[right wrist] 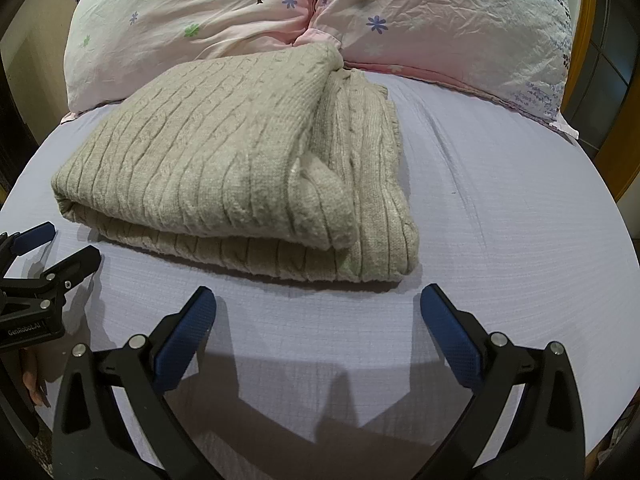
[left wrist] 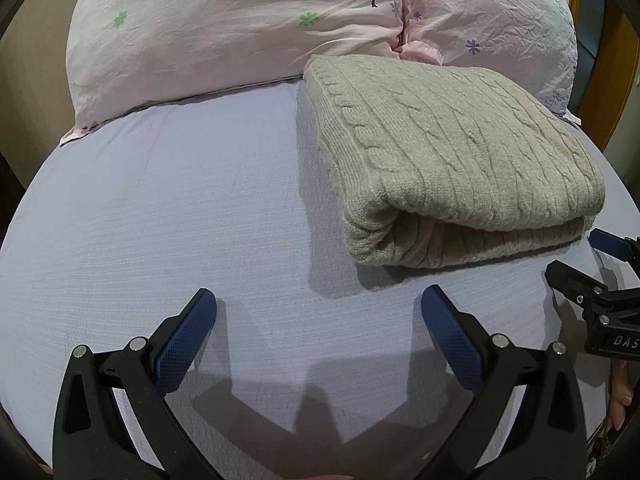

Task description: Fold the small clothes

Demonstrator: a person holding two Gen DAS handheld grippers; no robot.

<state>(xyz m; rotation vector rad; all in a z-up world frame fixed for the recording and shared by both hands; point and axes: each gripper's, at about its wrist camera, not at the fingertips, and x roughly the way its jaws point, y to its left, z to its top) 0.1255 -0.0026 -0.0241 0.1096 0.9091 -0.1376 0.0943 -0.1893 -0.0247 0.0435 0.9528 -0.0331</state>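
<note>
Folded knit sweater (right wrist: 224, 168) lies ahead of both tongs, long axis crosswise. Right tongs (right wrist: 318, 308) nearer; left tongs (left wrist: 319, 308) offset left (both agape, empty).

Folded sweater (right wrist: 224, 168) on bed (right wrist: 500, 208), pillows (right wrist: 440, 24) touching its far edge, both grippers near side: left (left wrist: 319, 300), right (right wrist: 318, 300).

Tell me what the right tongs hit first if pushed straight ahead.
Most likely the near folded edge of the beige cable-knit sweater; the open right tongs point at it over bare lavender sheet.
</note>
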